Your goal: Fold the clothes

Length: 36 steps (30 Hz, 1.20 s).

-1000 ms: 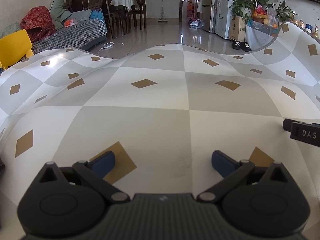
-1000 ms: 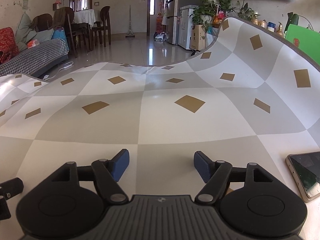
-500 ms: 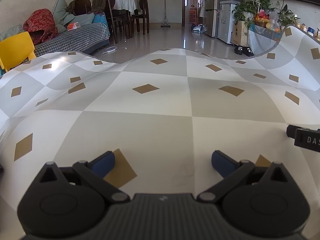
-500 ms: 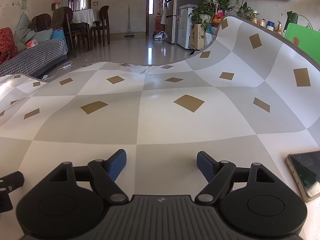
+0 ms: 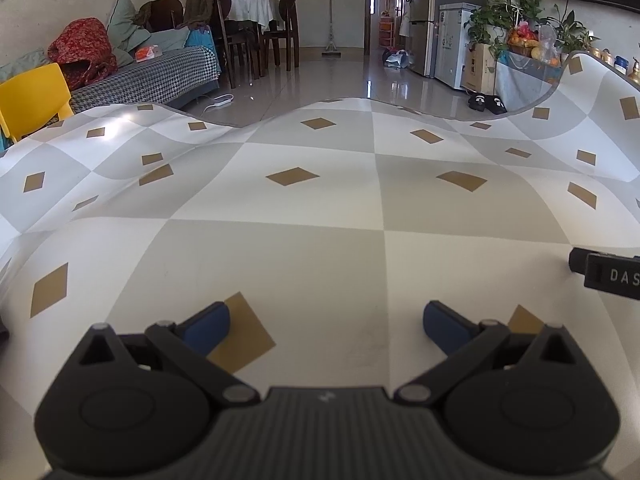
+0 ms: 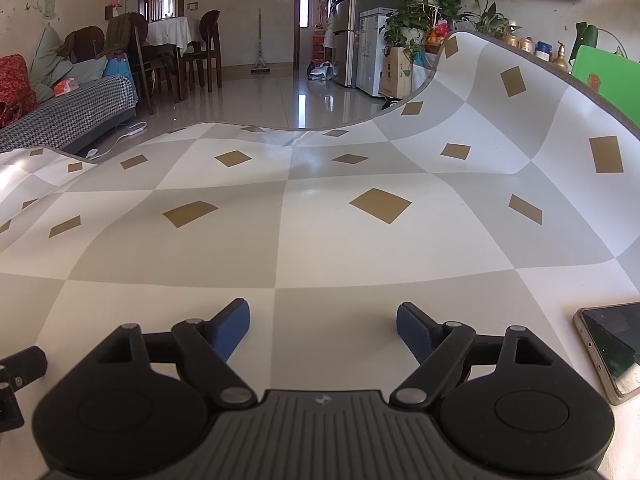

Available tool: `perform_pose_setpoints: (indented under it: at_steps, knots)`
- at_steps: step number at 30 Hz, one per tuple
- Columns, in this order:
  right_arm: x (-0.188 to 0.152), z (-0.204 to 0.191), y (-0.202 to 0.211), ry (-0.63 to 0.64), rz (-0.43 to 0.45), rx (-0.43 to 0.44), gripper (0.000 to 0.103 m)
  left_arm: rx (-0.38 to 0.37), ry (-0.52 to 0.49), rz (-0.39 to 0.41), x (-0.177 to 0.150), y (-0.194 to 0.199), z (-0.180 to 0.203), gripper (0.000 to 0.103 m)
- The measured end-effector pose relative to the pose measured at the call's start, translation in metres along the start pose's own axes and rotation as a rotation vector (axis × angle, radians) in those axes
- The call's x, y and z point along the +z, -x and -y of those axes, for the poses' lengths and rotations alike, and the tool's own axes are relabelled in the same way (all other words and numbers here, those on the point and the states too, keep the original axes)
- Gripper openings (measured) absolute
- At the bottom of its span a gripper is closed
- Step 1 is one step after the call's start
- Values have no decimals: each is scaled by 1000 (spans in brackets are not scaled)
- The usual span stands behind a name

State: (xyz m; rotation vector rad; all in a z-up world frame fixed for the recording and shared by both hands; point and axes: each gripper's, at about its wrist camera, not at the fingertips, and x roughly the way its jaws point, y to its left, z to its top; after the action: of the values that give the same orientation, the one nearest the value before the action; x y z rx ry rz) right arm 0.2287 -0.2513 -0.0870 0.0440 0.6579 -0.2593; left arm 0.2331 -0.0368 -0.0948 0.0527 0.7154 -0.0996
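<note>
1. Left wrist view: we see the left gripper (image 5: 326, 322) with its blue pads (image 5: 208, 326) spread wide, nothing between them, hanging over the checked mat (image 5: 320, 216) of grey and white squares with tan diamonds.
2. We find no garment in this view; only bare mat lies under and ahead of the jaws.
3. At the right edge, part of the right gripper (image 5: 608, 274) juts in, near the left one and apart from it.
4. The mat's far edge waves upward, and it curls high at the right; past it lie a shiny floor, a yellow chair (image 5: 30, 100) and a sofa (image 5: 152, 76).
5. Right wrist view: we see the right gripper (image 6: 323, 328) with its jaws opening, already wide, its pads (image 6: 232, 330) clear of any object.
6. No clothing shows here either; open mat fills the space ahead.
7. A phone (image 6: 612, 350) lies flat on the mat just right of the jaws, not touching them.
8. The mat's right side rears up steeply; a green board (image 6: 604, 70) stands behind it.
</note>
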Motion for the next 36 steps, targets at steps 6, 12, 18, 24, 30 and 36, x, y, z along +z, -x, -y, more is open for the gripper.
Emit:
perform_pose_setpoints:
  at_steps: [6,12,18,24,30,36]
  knots:
    - [0,0,0,0,0,0,81,40,-41,22,-1,3,9,103]
    - [0,0,0,0,0,0,81,-6,11,2,0,-1,-2,103]
    - [0,-1,0,0,0,0,81,4,16,4,0,-2,-3,103]
    - [0,-1,0,0,-1,0,82,5,16,4,0,-3,-2,103]
    - [0,-1,0,2,-2,3,83,6,16,4,0,-3,-1,103]
    - [0,-1,-1,2,-2,3,84,7,15,4,0,-3,-1,103]
